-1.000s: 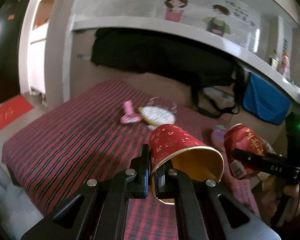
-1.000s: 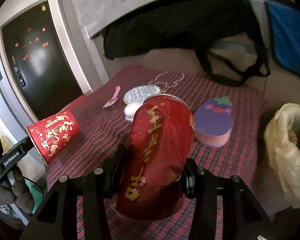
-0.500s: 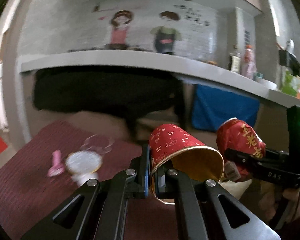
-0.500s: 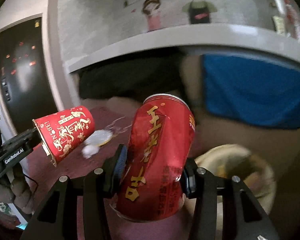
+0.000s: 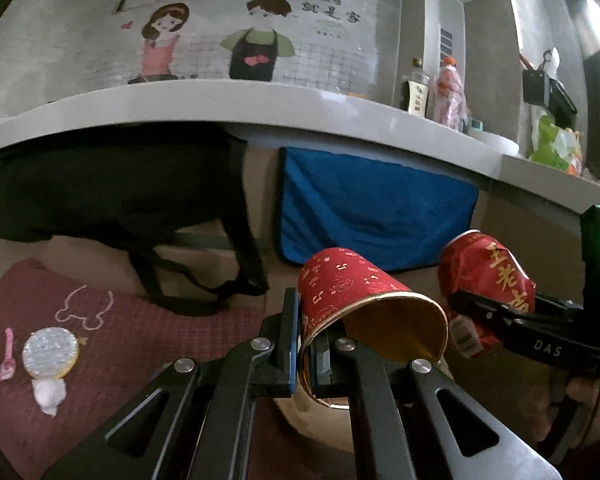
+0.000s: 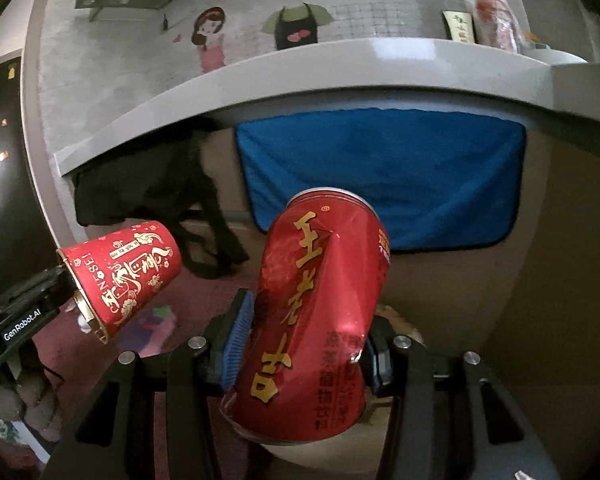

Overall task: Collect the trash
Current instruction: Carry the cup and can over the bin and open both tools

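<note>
While my left gripper (image 5: 307, 354) pinched the paper cup's (image 5: 352, 292) rim tight, my right gripper (image 6: 304, 354) clamped the dented red can (image 6: 320, 312) at centre frame.

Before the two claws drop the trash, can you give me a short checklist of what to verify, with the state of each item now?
1. Left claw grips the paper cup: ok, its fingers pinch the cup wall at the rim.
2. Right claw grips the can: ok, the pads press both sides of the dented can.
3. Cup and can are apart: ok, a gap shows between them in both views.
4. Trash bag under the claws: cannot tell, only a pale rounded edge shows below the fingers.
5. Cup is empty: cannot tell, only part of the gold inside shows.
6. Other items remain on the red cloth: ok, the round silver thing lies there.
</note>
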The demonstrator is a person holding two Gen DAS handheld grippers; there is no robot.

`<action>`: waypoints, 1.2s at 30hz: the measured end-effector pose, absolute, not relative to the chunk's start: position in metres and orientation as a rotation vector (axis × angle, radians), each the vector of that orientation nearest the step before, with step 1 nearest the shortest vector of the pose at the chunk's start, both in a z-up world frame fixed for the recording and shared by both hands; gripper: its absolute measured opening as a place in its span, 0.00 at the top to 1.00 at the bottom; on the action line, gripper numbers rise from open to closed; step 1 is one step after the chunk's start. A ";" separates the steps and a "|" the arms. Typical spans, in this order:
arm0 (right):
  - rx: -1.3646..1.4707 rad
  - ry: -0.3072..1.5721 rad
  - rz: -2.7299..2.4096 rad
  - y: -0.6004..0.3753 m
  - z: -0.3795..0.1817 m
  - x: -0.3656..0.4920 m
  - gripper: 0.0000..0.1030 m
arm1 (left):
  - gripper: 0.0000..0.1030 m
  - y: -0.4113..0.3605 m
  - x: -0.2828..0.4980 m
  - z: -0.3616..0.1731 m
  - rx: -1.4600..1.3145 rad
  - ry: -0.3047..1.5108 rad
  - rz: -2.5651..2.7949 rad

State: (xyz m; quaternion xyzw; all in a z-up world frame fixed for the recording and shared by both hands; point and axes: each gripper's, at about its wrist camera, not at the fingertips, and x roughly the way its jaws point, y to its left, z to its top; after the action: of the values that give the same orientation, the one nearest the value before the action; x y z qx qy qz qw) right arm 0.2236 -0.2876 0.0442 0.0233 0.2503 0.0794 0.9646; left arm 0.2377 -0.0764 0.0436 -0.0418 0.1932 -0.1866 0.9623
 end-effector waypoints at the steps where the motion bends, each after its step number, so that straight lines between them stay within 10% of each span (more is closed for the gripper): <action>1: 0.047 0.507 0.154 -0.292 0.043 0.225 0.57 | 0.96 -0.081 0.241 0.042 -0.081 0.397 -0.382; 32: 0.154 0.599 0.138 -0.338 -0.013 0.274 0.56 | 0.96 -0.136 0.308 -0.012 -0.068 0.553 -0.468; 34: 0.172 0.593 0.146 -0.341 -0.014 0.274 0.44 | 0.91 -0.136 0.315 -0.015 -0.093 0.583 -0.517; 36: 0.196 0.604 0.138 -0.344 -0.017 0.275 0.29 | 0.60 -0.133 0.321 -0.019 -0.130 0.608 -0.547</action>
State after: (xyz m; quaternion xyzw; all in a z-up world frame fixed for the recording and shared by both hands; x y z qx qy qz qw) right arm 0.2755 -0.3443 -0.0170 0.0965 0.2966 0.0679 0.9477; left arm 0.3207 -0.1327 -0.0191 -0.0630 0.2956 -0.2658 0.9154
